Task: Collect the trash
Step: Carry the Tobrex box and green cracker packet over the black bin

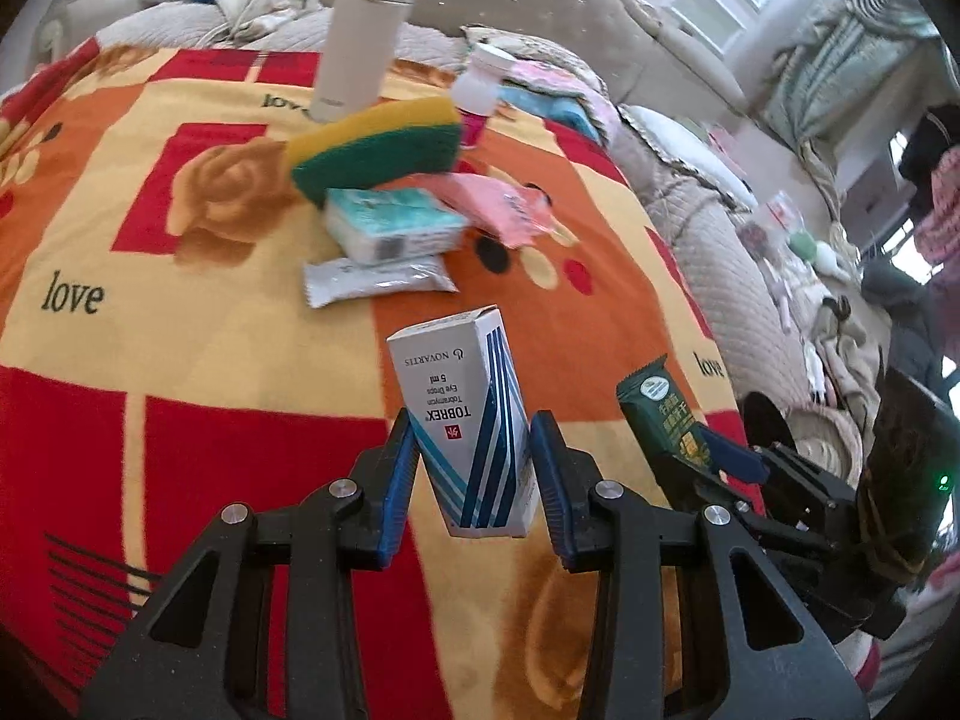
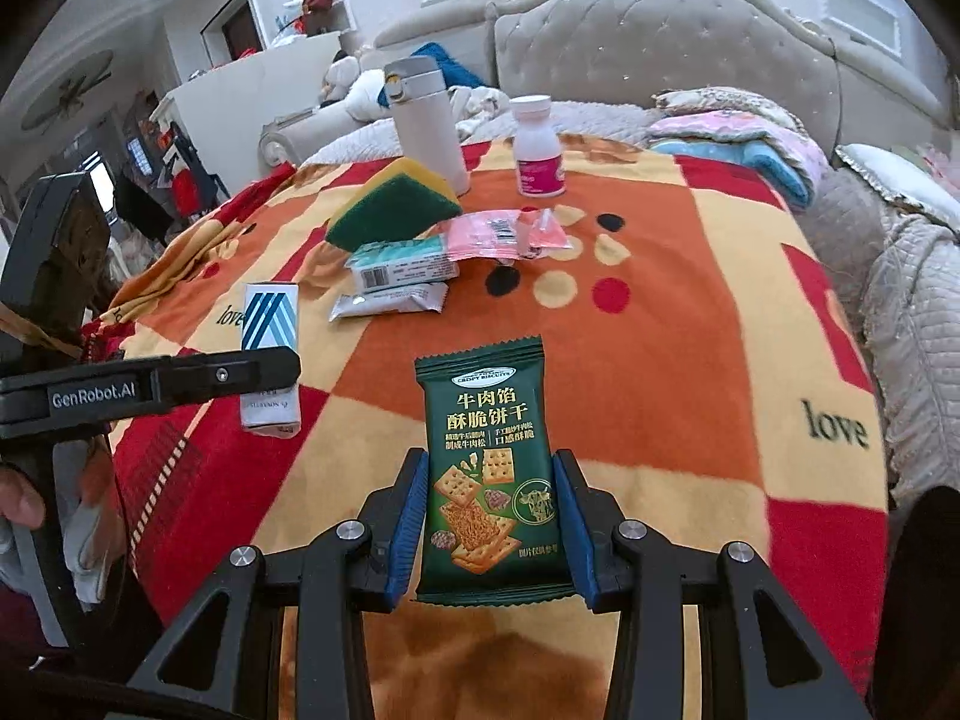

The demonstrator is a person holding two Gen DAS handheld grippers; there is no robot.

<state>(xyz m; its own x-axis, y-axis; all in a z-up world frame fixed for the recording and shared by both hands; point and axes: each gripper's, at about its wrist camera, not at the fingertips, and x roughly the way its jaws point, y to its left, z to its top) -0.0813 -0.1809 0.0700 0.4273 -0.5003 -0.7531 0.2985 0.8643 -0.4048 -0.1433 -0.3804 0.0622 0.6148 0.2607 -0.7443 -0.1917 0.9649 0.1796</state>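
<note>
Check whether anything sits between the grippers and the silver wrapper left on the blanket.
Nothing on the blanket blocks the silver wrapper. But the left gripper is shut on the eye-drop box and the right gripper on the biscuit packet.

Bright daylight, sharp centre, fisheye-warped blurry edges.

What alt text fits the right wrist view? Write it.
The right hand-held gripper clamps a dark green foil biscuit packet above a red, orange and yellow blanket strewn with small items.
</note>
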